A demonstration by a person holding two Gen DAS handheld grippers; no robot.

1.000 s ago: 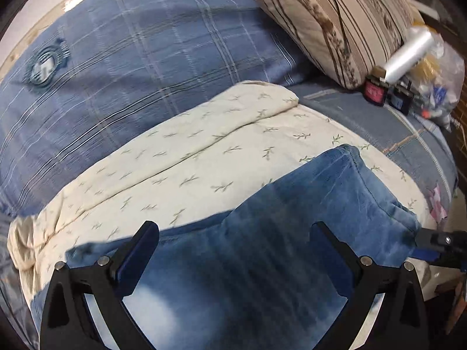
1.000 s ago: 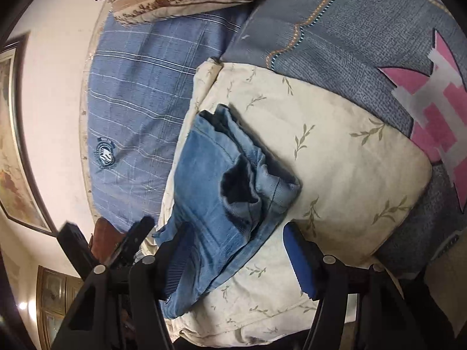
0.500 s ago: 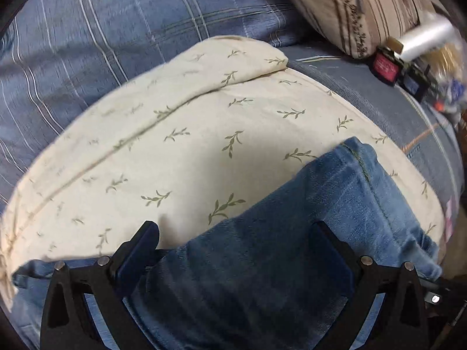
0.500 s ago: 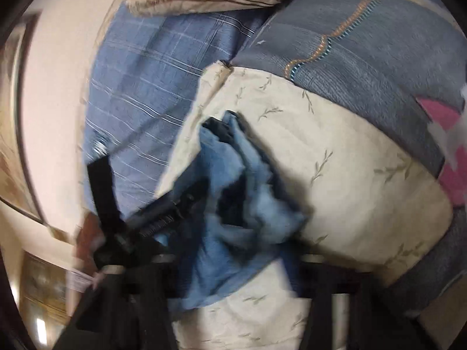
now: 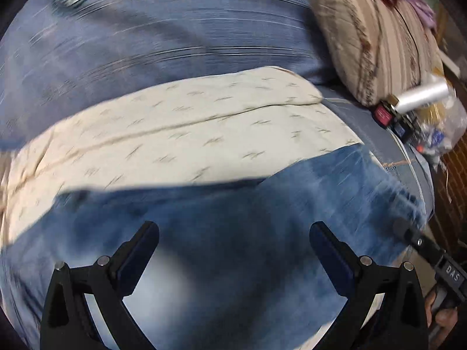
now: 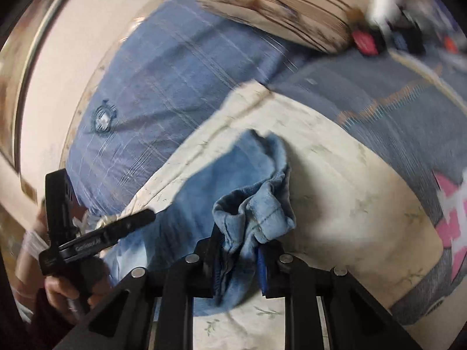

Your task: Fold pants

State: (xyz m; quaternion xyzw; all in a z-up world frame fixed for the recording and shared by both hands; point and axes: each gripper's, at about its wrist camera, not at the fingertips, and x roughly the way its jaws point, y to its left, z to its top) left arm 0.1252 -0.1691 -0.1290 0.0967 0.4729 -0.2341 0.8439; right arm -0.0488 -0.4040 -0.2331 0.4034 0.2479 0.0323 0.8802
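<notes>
- One pair of jeans (image 5: 239, 233) lies across one cream leaf-print cushion (image 5: 181, 134), directly ahead of and beneath both tools.
- The left gripper (image 5: 233, 245) has its two jaws spread wide apart above the denim, with nothing caught between them; the cloth fills the gap only as background.
- The right gripper (image 6: 238, 250) has just been closing, and its two jaws now stand close together, clamped on a bunched end of the jeans (image 6: 251, 213) that rises in a crumpled fold just ahead of its tips.
- In the right wrist view the left gripper (image 6: 137, 218) sits off to the left of the clamped tool, held by one hand (image 6: 67, 288), its dark finger lying over the near edge of the jeans.
- In the left wrist view the right gripper's black body (image 5: 437, 259) enters from the lower right, at the far right end of the jeans.
- Beyond the cushion, ahead of both tools, spreads one blue checked bedsheet (image 5: 175, 29) with one round badge (image 6: 102, 118).
- One striped pillow (image 5: 376, 38) lies ahead and to the right of the left tool.
- Beside that pillow is a blurred cluster of small items, including one silvery roll (image 5: 423, 96) and one red box (image 5: 383, 113).
</notes>
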